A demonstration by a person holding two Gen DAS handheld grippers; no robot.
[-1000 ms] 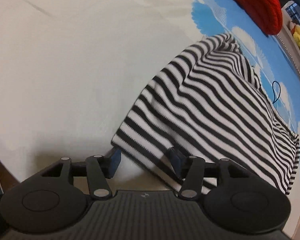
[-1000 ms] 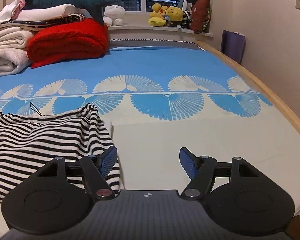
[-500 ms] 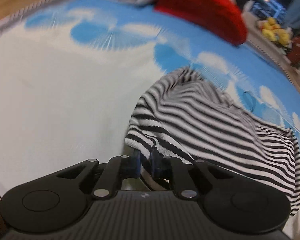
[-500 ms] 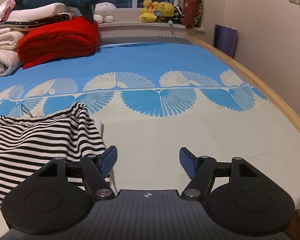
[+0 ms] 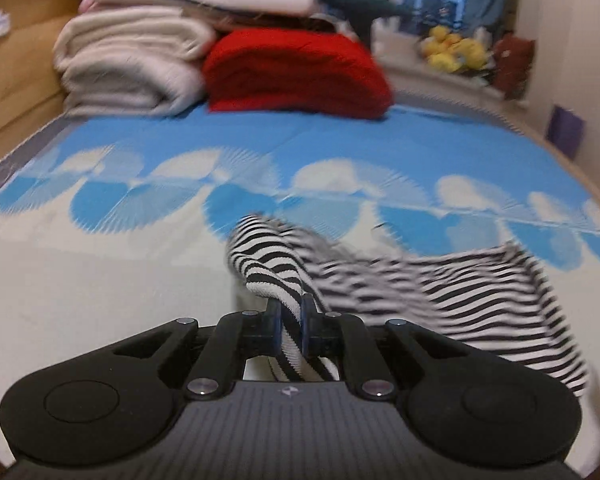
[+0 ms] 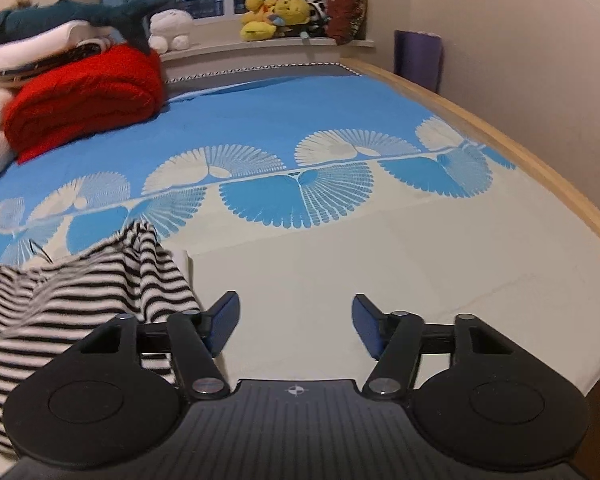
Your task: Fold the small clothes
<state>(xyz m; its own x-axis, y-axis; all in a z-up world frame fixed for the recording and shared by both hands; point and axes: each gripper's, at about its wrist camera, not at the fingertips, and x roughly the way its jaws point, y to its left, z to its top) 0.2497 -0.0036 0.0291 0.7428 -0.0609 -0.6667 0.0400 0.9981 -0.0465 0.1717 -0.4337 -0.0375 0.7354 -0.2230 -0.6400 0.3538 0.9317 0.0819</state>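
A black-and-white striped garment (image 5: 440,292) lies on the bed. My left gripper (image 5: 290,320) is shut on its near left edge and holds that edge lifted, the cloth bunched between the pads and trailing to the right. In the right wrist view the same garment (image 6: 80,300) lies at the lower left. My right gripper (image 6: 294,324) is open and empty, just right of the garment's right edge, over bare sheet.
The bed has a blue and cream fan-pattern sheet (image 6: 300,128). A red folded blanket (image 5: 296,72) and cream blankets (image 5: 132,60) are stacked at the far end. Plush toys (image 6: 280,16) sit on the windowsill. A wooden bed rail (image 6: 500,140) runs along the right.
My left gripper closed on the garment's edge, then lifted and swung up so the view now faces down the bed. The right gripper stayed open and drifted slightly.
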